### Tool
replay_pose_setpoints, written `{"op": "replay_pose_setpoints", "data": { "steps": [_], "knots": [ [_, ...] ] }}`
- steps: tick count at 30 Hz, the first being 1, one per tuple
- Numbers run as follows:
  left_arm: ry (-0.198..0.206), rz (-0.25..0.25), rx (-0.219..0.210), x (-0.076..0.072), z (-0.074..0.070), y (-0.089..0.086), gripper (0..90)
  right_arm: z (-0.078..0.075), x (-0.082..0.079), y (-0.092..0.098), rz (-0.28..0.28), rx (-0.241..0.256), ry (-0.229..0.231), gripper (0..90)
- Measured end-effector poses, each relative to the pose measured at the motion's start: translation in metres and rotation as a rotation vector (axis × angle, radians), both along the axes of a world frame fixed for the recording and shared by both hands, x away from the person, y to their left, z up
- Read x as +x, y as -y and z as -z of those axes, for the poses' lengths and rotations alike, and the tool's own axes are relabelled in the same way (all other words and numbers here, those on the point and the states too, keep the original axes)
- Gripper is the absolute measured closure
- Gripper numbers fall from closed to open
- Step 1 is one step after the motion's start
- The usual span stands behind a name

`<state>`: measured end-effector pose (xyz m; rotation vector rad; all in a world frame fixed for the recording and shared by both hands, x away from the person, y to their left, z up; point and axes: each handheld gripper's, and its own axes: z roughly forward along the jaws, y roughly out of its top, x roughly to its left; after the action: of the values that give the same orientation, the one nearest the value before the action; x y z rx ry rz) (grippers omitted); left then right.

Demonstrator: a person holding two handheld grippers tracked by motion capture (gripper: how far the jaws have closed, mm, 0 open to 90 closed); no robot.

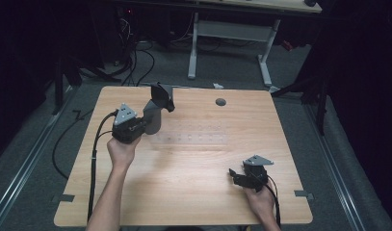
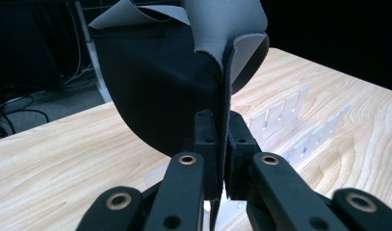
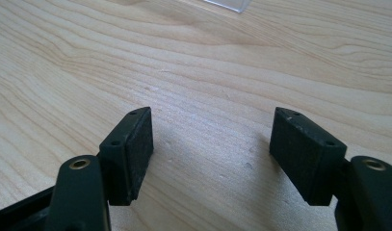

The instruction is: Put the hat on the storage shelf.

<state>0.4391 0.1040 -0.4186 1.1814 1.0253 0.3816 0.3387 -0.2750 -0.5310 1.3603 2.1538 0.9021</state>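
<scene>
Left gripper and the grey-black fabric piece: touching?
Touching. The left gripper view shows the left gripper with jaws shut on the fabric piece, its edge pinched between the pads.

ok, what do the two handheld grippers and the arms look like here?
Both grippers, the left gripper and the right gripper, are black, each topped by a grey three-cornered plate and trailing a black cable. The jaws are flat black pads on links with brass-coloured rivets. The forearms are bare, with no sleeves showing.
</scene>
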Motion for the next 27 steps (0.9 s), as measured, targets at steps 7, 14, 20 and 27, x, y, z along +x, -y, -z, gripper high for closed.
{"op": "replay_pose_setpoints", "data": {
  "steps": [7,14,20,27],
  "knots": [
    [-0.003,0.005,0.017,-0.002,0.001,0.003,86.6,0.0,0.0,0.0,0.0,0.0,0.0,32.2],
    [0.0,-0.003,0.019,-0.003,0.003,0.001,86.6,0.0,0.0,0.0,0.0,0.0,0.0,32.1],
    [-0.003,-0.008,0.018,-0.001,0.007,0.001,86.6,0.0,0.0,0.0,-0.001,0.0,0.0,32.1],
    [0.003,-0.006,0.018,0.002,0.014,0.004,86.7,0.0,0.0,0.0,0.0,0.0,0.0,32.1]
  ]
}}
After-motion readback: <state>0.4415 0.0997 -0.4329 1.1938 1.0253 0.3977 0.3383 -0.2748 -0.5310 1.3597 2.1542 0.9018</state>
